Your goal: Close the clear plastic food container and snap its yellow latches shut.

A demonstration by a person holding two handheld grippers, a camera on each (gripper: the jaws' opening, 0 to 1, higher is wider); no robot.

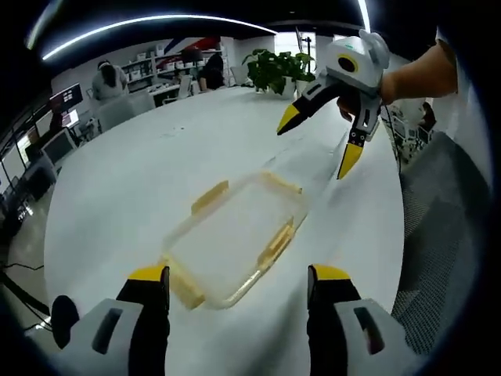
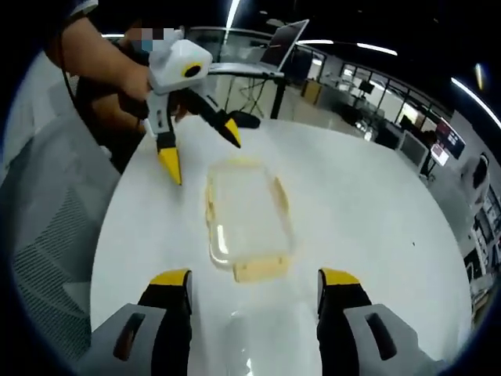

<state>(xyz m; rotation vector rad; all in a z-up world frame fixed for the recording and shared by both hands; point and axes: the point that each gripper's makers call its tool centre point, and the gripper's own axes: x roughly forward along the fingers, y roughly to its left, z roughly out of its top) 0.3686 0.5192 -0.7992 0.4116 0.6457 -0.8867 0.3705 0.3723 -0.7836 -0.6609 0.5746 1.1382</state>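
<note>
The clear plastic container (image 1: 235, 235) lies flat on the white table (image 1: 117, 180), with yellow latches (image 1: 210, 196) sticking out from its sides. My left gripper (image 1: 239, 276) stands open just short of the container's near end. My right gripper (image 1: 319, 141) hovers open above the far end, held by a hand (image 1: 415, 74). In the right gripper view the container (image 2: 246, 211) lies ahead of my open right gripper (image 2: 254, 280), and the open left gripper (image 2: 201, 149) hangs beyond it. A faint second clear plastic piece (image 2: 262, 333) lies between the right jaws, hard to make out.
A grey mesh chair (image 1: 438, 235) stands at the table's edge beside the person, also the chair (image 2: 47, 235). A potted plant (image 1: 278, 70) sits at the far end of the table. Desks, monitors and people (image 1: 109, 78) fill the office behind.
</note>
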